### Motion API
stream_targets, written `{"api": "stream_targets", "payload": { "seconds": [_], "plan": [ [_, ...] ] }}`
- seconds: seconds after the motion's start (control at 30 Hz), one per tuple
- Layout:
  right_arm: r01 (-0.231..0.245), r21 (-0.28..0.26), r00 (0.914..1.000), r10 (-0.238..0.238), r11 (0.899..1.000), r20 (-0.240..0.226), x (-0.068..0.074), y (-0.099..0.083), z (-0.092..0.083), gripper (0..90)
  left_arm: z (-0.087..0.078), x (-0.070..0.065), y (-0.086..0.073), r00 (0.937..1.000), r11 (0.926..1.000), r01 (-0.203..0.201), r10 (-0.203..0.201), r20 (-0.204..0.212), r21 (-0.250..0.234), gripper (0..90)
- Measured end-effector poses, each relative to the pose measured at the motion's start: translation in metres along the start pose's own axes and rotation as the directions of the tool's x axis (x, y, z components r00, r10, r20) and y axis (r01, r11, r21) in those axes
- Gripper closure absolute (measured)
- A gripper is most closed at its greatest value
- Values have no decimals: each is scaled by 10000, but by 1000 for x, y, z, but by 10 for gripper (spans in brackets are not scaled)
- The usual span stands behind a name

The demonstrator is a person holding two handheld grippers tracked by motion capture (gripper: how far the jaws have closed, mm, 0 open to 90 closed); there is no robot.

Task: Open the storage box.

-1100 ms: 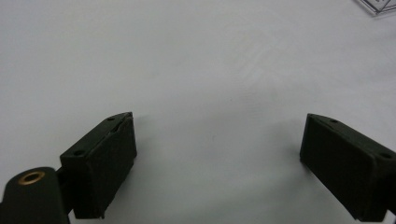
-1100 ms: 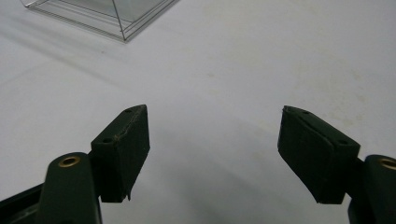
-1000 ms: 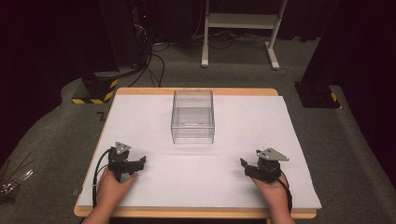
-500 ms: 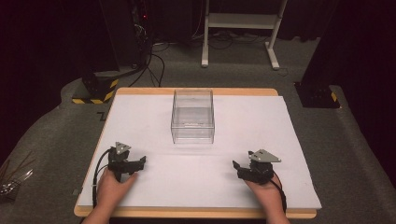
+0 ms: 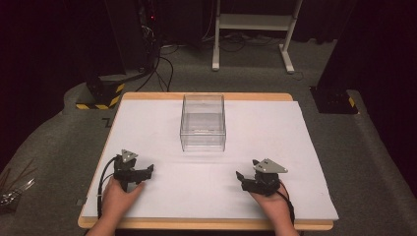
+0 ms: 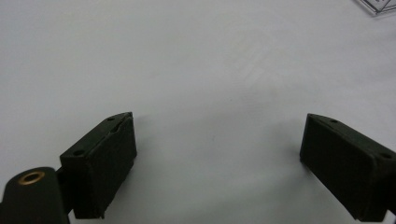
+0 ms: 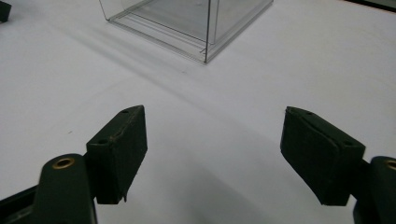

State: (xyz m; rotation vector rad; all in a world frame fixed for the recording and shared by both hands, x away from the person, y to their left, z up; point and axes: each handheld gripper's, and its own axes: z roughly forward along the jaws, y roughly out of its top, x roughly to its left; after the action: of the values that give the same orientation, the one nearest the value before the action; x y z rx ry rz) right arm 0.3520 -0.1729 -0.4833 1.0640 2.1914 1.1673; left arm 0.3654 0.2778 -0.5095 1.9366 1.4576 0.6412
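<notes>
Both claws, the left claw (image 5: 146, 170) and right claw (image 5: 239, 177), sit wide and empty near the clear box (image 5: 203, 123), probably ready to reach it.

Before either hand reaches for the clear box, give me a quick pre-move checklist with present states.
1. Left tongs open, nothing between the jaws: ok.
2. Right tongs open, nothing held: ok.
3. Clear box upright on the white table cover, apart from both tongs: ok.
4. Path from right tongs to box free of objects: ok.
5. Box holds nothing: cannot tell for sure; the walls are see-through and nothing shows inside.
</notes>
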Motion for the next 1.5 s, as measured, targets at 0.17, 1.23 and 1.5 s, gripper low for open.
{"api": "stream_targets", "payload": {
  "seconds": [0.17, 1.23, 1.5],
  "plan": [
    [45, 19, 9999, -44, 10000, -133, 5, 2, 4, 194, 0, 0, 0, 10000, 10000, -8, 8, -4, -2, 111],
    [-29, -237, 9971, 11, 9997, -761, 29, 43, 35, 303, 0, 0, 0, 10000, 10000, -8, 8, 6, 2, 111],
    [-91, -421, 9968, 57, 9991, -801, 36, 58, 44, 347, 0, 0, 0, 10000, 10000, -6, 6, -6, -3, 111]
  ]
}}
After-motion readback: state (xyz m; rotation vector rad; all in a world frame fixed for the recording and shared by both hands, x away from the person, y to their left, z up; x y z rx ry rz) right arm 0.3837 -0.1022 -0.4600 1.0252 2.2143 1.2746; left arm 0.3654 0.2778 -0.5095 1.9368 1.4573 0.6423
